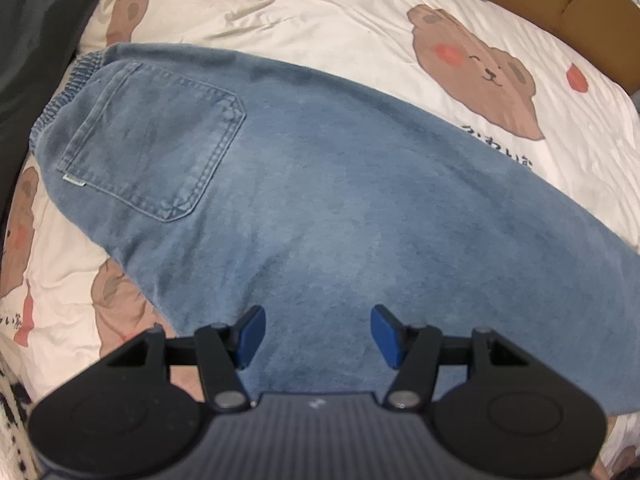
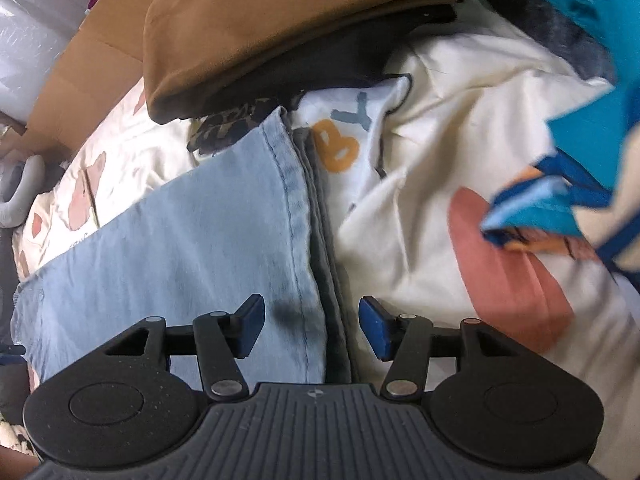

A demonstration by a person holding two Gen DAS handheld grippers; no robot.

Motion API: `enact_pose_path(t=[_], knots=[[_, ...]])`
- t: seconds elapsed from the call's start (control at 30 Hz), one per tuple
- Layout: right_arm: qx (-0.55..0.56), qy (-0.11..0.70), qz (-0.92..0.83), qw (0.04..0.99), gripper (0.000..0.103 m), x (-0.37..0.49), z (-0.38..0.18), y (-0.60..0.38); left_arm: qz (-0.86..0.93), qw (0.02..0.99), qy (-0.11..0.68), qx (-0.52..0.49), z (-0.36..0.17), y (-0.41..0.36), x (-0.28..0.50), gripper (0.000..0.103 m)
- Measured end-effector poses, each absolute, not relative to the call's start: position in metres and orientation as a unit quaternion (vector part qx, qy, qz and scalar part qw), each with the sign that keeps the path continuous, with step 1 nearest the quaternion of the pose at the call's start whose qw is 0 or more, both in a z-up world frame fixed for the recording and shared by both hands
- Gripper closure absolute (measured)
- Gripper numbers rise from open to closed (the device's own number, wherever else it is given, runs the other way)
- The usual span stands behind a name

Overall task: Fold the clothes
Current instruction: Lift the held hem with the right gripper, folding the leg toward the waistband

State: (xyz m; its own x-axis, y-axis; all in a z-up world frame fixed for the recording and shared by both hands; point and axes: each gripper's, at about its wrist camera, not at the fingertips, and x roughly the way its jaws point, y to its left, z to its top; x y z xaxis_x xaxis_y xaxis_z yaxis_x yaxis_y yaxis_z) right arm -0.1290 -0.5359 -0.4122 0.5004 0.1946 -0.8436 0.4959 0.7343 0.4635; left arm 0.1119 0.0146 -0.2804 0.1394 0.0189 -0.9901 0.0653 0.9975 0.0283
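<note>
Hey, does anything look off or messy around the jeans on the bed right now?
The jeans lie flat on the bear-print bedding, nothing torn or spilled. In the right wrist view their hem butts against a jumble: a brown garment heaped on dark clothes, and a teal printed cloth blurred at the right.

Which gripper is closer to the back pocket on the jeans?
Left. The left gripper hovers over the jeans just below the back pocket; the right gripper sits at the hem end.
</note>
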Motion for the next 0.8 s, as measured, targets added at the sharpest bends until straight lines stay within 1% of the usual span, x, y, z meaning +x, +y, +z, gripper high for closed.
enact_pose_path(t=[0.1,0.23,0.4,0.63,0.8], knots=[[0.368,0.489,-0.085,0.786,0.044,-0.12,-0.421,-0.541,-0.019,0.752,0.657,0.036,-0.282,0.012,0.112,0.041],[0.423,0.474,-0.07,0.769,0.043,-0.117,-0.435,-0.55,-0.019,0.749,0.662,0.04,-0.285,0.009,0.111,0.041],[0.452,0.475,-0.019,0.755,0.044,-0.117,-0.426,-0.553,-0.026,0.748,0.661,0.048,-0.284,0.006,0.11,0.041],[0.455,0.466,0.035,0.758,0.044,-0.113,-0.403,-0.542,-0.027,0.747,0.663,0.048,-0.285,0.004,0.109,0.041],[0.451,0.47,0.029,0.759,0.044,-0.106,-0.41,-0.543,-0.032,0.746,0.664,0.049,-0.286,0.001,0.109,0.041]])
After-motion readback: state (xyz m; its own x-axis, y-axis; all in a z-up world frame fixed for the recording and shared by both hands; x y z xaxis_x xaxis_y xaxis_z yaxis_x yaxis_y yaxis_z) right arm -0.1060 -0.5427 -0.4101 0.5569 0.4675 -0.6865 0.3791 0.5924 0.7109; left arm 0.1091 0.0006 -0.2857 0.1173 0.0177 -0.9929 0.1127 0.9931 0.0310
